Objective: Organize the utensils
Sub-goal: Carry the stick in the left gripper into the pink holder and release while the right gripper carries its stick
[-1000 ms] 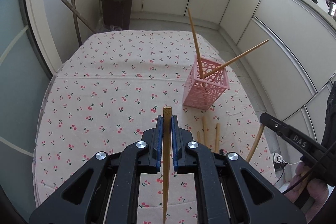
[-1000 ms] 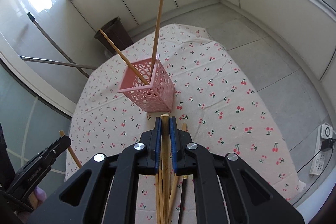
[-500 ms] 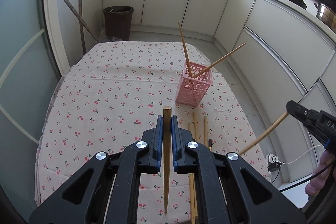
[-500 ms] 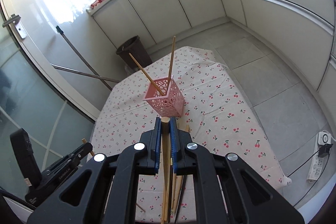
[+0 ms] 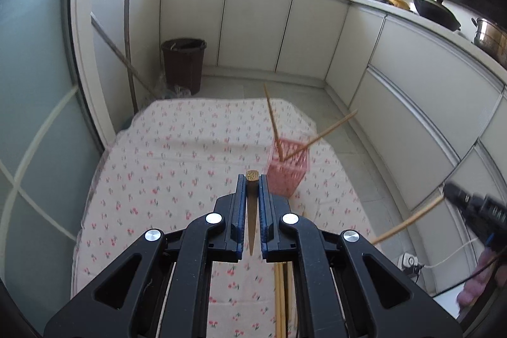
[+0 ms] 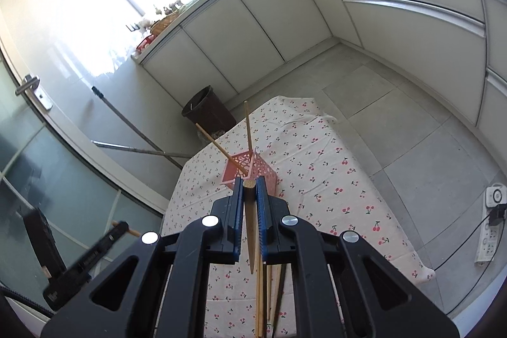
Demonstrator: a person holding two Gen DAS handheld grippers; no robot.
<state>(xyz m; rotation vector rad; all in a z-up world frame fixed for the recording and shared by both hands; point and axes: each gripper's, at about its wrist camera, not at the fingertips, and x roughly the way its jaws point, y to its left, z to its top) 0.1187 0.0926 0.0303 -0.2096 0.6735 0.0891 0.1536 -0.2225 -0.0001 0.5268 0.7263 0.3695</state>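
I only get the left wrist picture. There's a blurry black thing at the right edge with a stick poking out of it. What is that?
Observer: That is the right gripper. Its own camera shows its fingers shut on a chopstick, thick end forward.
Operator: Are all the sticks lying on the table pale wood?
Observer: No. Among the loose chopsticks on the cherry cloth, one is dark.
Operator: Can that camera see the gripper I'm looking along?
Observer: Yes. The left gripper shows at the lower left, with the end of a second chopstick poking past it.
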